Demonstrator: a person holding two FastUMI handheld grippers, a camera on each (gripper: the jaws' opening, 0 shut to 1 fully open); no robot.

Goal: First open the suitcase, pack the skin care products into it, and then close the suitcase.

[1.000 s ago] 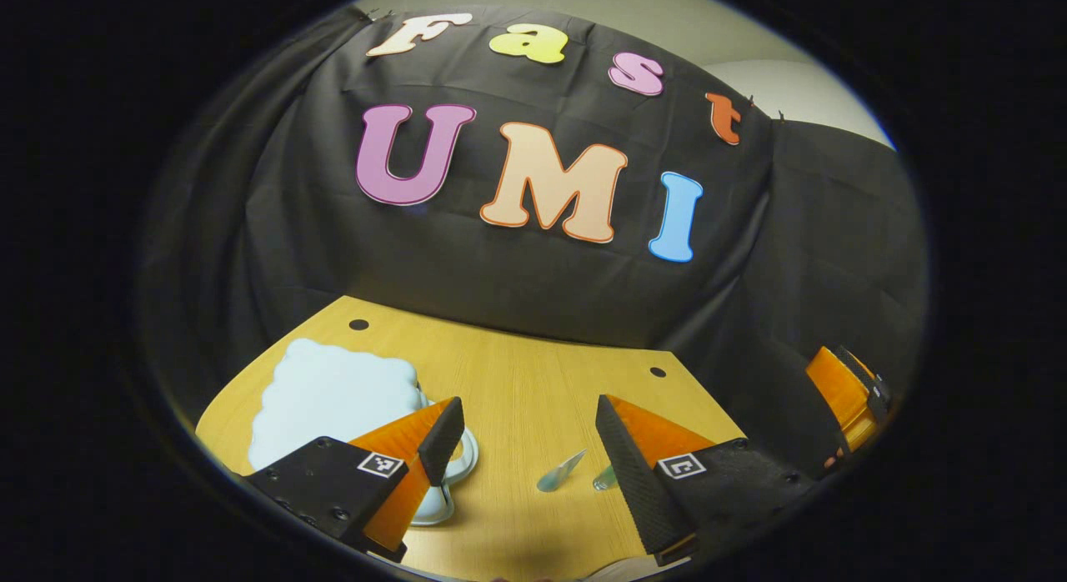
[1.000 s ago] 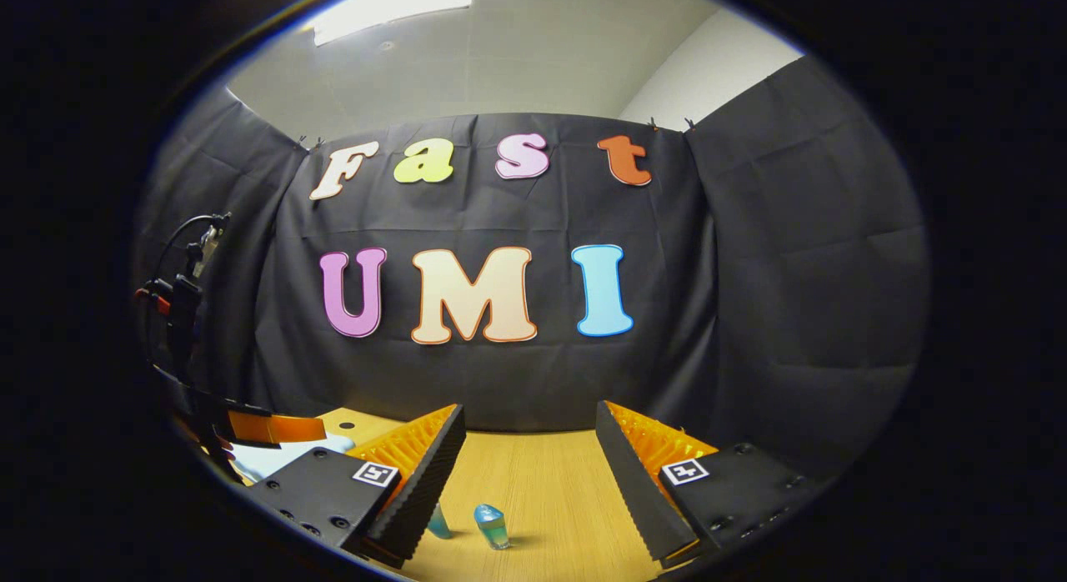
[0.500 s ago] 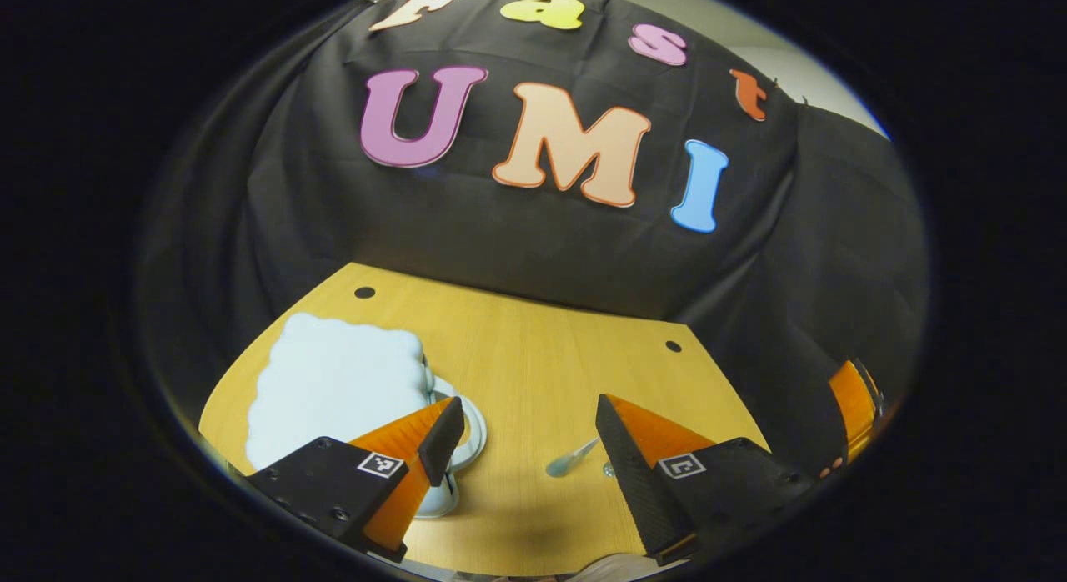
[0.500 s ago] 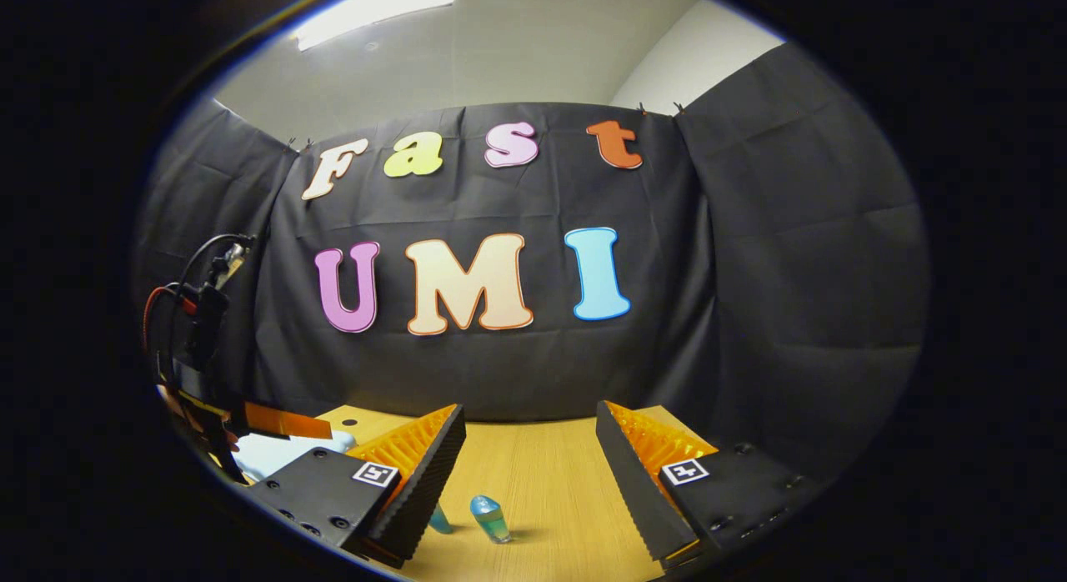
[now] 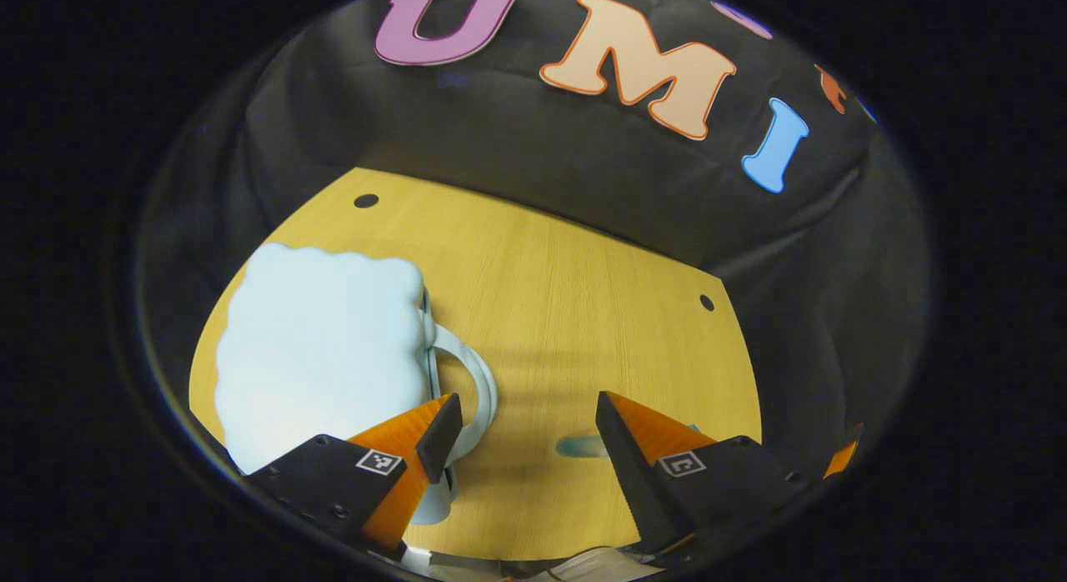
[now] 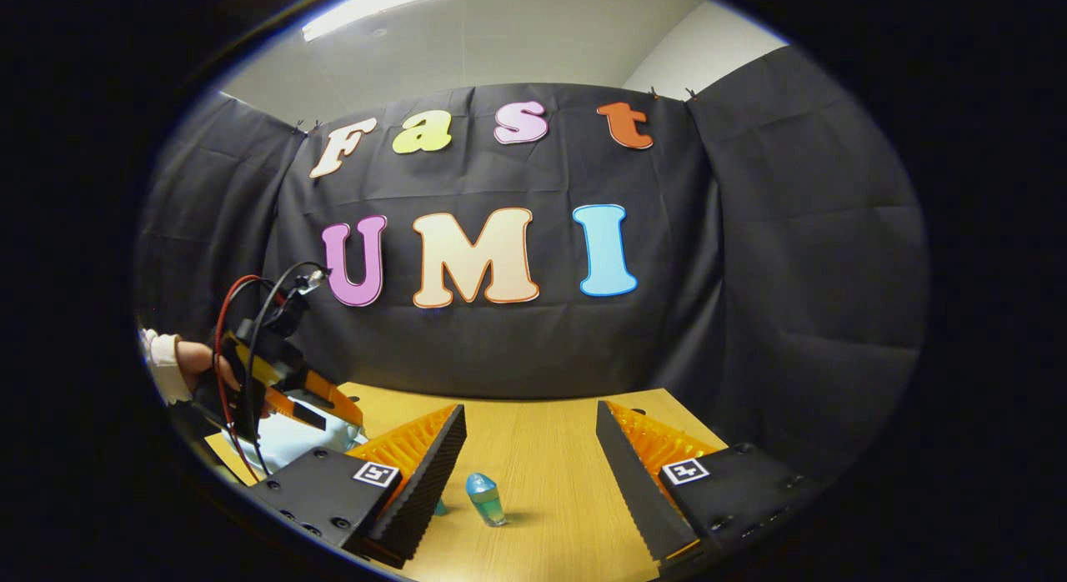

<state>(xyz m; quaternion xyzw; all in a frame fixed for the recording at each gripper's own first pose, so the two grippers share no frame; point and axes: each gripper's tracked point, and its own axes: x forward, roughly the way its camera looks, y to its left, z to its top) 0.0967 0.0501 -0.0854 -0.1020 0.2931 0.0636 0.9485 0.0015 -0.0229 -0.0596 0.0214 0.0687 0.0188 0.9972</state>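
A pale blue, cloud-shaped suitcase [image 5: 317,348] lies shut on the wooden table [image 5: 567,315], its handle [image 5: 479,390] pointing right. My left gripper [image 5: 525,407] hangs open above the table, with its left finger over the handle. A blurred teal skin care item [image 5: 583,446] lies between the fingers, lower down. In the right gripper view, a small blue-green bottle [image 6: 485,499] stands upright on the table ahead of my open right gripper [image 6: 529,415]. A second teal item [image 6: 439,507] peeks out from behind its left finger. The suitcase [image 6: 292,440] shows at the far left, under the left gripper [image 6: 321,407].
A hand [image 6: 196,361] with a white cuff holds the left gripper, trailing red and black cables. Two dark holes [image 5: 365,201] mark the table's far corners. Black cloth walls close the back and sides. An orange part of the right gripper [image 5: 842,459] sits at the right edge.
The left gripper has tipped downward and moved over the suitcase, which looks larger now. In the right gripper view the left gripper and hand have come further in. The right gripper barely moved.
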